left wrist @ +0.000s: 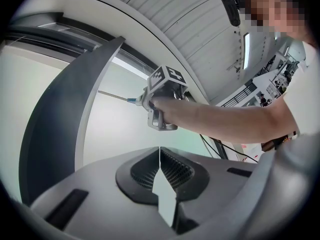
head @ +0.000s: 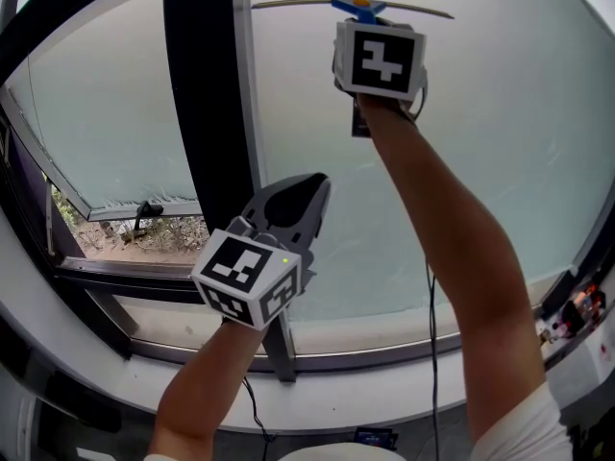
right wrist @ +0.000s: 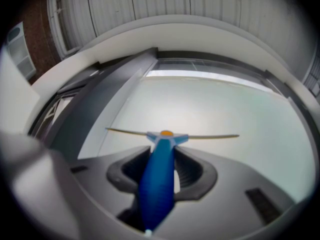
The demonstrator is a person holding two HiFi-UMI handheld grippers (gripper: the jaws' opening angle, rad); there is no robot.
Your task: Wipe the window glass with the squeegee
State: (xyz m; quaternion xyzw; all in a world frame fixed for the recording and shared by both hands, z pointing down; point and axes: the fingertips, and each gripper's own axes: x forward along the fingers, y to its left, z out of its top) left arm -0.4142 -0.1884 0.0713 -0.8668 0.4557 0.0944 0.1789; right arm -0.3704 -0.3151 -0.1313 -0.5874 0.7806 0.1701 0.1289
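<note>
The right gripper (right wrist: 161, 156) is raised high on an outstretched arm, its jaws clenched on the blue plastic handle of the squeegee (right wrist: 158, 184). The handle runs straight out between the jaws to an orange-capped head. From there the thin, pale blade (head: 288, 4) spreads level to both sides. The blade lies up against the large frosted window glass (head: 500, 123) near its top edge. Its left tip is close to the wide dark upright frame bar (head: 204, 94) at the pane's left edge. Whether the blade truly presses on the glass cannot be told.

The left gripper (left wrist: 160, 153) hangs lower, in front of the lower left part of the same pane and just right of the dark bar. Its jaws are closed flat against each other with nothing between them.

Left of the bar a second frosted pane (head: 115, 113) stands tilted open, and greenery (head: 159, 230) shows under its bottom edge. A white sill (head: 336, 403) runs below the glass.
</note>
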